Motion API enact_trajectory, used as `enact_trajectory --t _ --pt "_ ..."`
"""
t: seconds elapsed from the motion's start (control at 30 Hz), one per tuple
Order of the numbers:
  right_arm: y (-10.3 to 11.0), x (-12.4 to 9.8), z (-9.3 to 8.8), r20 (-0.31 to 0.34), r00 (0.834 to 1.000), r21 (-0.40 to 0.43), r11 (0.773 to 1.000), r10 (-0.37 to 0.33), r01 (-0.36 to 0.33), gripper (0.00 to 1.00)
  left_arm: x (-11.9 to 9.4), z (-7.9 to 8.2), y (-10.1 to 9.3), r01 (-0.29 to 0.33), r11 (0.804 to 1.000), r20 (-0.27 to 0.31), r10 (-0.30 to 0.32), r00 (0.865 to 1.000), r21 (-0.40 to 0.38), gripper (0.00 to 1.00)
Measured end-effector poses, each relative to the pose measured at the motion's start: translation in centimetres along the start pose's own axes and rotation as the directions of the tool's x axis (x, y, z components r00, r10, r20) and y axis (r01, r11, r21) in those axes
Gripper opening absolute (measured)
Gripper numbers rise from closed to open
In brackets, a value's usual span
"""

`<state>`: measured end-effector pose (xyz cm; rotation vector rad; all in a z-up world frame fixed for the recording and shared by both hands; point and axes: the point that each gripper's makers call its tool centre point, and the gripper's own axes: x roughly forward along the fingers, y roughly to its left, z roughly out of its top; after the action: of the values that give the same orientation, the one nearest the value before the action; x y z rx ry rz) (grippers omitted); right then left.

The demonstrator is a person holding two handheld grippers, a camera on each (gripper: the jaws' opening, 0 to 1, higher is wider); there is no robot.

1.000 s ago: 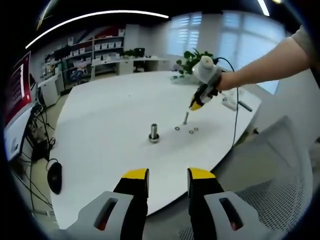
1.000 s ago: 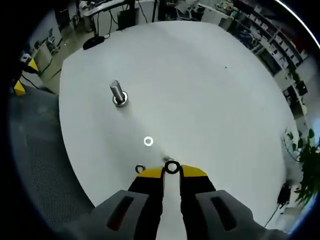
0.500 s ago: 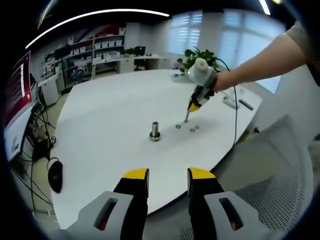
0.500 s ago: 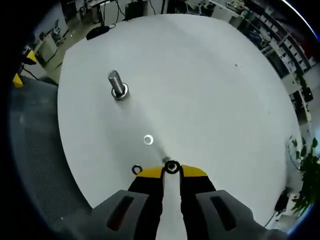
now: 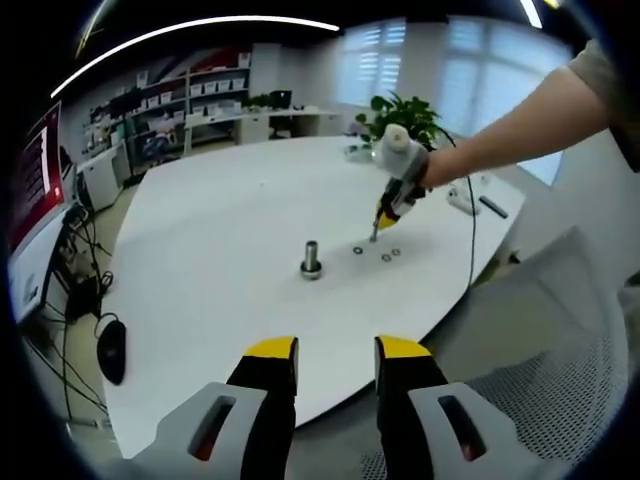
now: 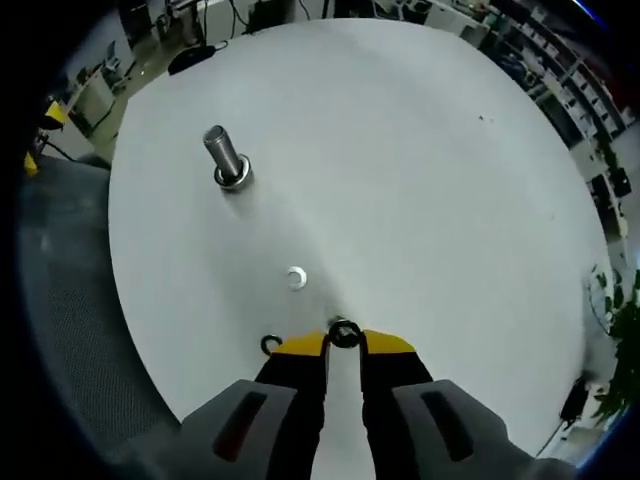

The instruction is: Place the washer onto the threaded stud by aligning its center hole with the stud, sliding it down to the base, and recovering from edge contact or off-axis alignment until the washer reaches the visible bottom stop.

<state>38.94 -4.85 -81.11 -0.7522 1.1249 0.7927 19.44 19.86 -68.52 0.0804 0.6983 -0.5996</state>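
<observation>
— White tabletop (image 6: 420, 180), round-edged, and on it the threaded stud (image 6: 225, 160) stands upright on its base, well away from the right gripper (image 6: 343, 343). Where is the washer?

— Pinched at the very tips of the right gripper's yellow jaws, in the right gripper view: a small dark-rimmed washer (image 6: 343, 331) sits between the two tips, and the jaws are drawn in close on it. It is just above or at the table surface; whether it touches cannot be told.

— Are there other washers?

— Two. One pale loose washer (image 6: 296, 277) lies flat on the table between the gripper and the stud, nearer the gripper. Another ring (image 6: 270, 345) lies just beside the left jaw tip, partly hidden by it.

— And from the other side?

— The left gripper view looks across the same table. The left gripper (image 5: 335, 352) hangs off the table's near edge, its yellow-tipped jaws standing apart with nothing between them. The stud (image 5: 311, 259) is near the table's middle. To its right the right gripper (image 5: 376, 229) points its tips down at the table, held by a person's hand (image 5: 405, 160) and bare forearm reaching in from the right. Small rings (image 5: 390, 255) lie on the table just beside those tips.

— Anything around the table?

— A potted plant (image 5: 405, 108) behind the hand, shelves along the far wall, a mesh chair (image 5: 560, 380) at lower right.
</observation>
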Motion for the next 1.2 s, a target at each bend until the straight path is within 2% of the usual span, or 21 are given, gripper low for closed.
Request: enact_trajectory --t 0.4,0.5,0.8,1.0,1.2 --pt "0.2 2.0 -0.7 -0.011 1.000 0.070 0.998 0.010 -0.009 0.15 0.1 -0.3 0.1 -0.007 1.000 -0.016 0.007 1.000 0.005 0.28" --pt "1.2 1.3 -0.8 -0.022 1.000 0.062 0.998 0.007 -0.006 0.15 0.0 -0.2 0.2 -0.010 1.000 -0.008 0.010 1.000 -0.002 0.28" --pt "1.7 0.8 -1.0 -0.014 1.000 0.091 0.996 -0.001 0.003 0.18 0.0 -0.2 0.2 -0.011 1.000 -0.008 0.011 1.000 0.001 0.28" --pt "1.2 0.7 -1.9 -0.021 1.000 0.110 0.994 0.000 0.002 0.19 0.0 -0.2 0.2 -0.010 1.000 -0.007 0.010 1.000 0.000 0.28" --pt "1.3 0.5 -3.6 -0.033 0.999 0.126 0.992 0.011 -0.007 0.20 0.0 -0.1 0.1 -0.007 1.000 -0.005 0.008 1.000 0.003 0.28"
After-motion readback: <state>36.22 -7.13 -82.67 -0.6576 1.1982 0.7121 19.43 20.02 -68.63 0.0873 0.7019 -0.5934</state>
